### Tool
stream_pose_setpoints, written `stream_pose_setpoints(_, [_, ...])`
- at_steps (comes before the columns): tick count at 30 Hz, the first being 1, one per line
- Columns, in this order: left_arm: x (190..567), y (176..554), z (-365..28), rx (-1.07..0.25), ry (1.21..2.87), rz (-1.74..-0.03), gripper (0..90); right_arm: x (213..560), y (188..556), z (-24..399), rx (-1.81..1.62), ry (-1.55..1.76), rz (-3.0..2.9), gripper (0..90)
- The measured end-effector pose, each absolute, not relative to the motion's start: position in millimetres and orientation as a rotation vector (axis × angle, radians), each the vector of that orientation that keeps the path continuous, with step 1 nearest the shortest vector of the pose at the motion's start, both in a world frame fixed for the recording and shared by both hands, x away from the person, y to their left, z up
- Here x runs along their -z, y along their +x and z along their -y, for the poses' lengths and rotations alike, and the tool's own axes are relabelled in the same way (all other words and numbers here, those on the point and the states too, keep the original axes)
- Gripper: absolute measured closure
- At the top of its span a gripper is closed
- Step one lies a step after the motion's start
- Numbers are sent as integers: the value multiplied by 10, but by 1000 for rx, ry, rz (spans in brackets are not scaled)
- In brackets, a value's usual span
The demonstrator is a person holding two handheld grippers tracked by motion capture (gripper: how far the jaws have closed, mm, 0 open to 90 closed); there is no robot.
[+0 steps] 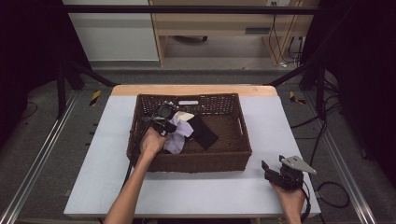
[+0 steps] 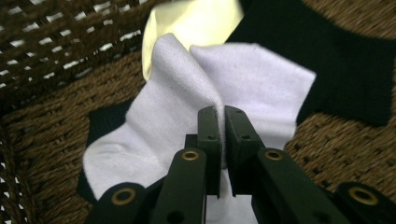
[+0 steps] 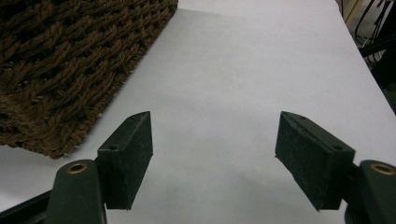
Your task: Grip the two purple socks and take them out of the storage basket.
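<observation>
A pale lilac-white cloth (image 2: 243,88) lies crumpled inside the brown woven basket (image 1: 233,156), a fold of it pinched upward. It rests partly over a black cloth (image 2: 355,70), with a cream cloth (image 2: 196,18) just behind.

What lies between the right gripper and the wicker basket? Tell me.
Bare table. In the high view, nothing sits between the right gripper and the wicker basket; the right gripper view shows its open jaws over the same bare surface.

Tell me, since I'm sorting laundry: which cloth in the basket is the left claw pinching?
The pale lilac-white cloth: the left claw is shut on a fold of it. The black cloth and the cream cloth lie untouched beyond it in the basket.
</observation>
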State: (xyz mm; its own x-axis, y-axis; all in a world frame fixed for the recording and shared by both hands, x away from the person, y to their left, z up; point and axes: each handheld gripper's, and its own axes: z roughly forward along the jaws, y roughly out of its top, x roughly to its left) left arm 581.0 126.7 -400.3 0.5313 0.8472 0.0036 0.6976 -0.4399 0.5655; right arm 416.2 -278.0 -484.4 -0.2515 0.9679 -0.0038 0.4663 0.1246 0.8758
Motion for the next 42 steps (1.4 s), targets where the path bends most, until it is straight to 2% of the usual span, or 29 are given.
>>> stream_pose_setpoints(6, [3892,5747,-1320,-448,2160,-1194,851,4844,4161,2781,-1059,1386,-1796,277])
stream_pose_setpoints(9, [3802,5705,-1400,-483,2050,-1165,853,4842,4161,2781,-1061,1397,-1796,278])
stream_pose_setpoints(19, [3542,5523,-1512,-539,1888,-1058,857,4843,4161,2782,-1062,1391,-1792,281])
stream_pose_setpoints(32, [3286,5208,-1646,-563,1805,-946,856,4842,4160,2781,-1061,1399,-1789,283])
stream_pose_setpoints(42, [3051,4881,-1739,-580,1760,-845,856,4839,4145,2792,-1074,1396,-1771,326])
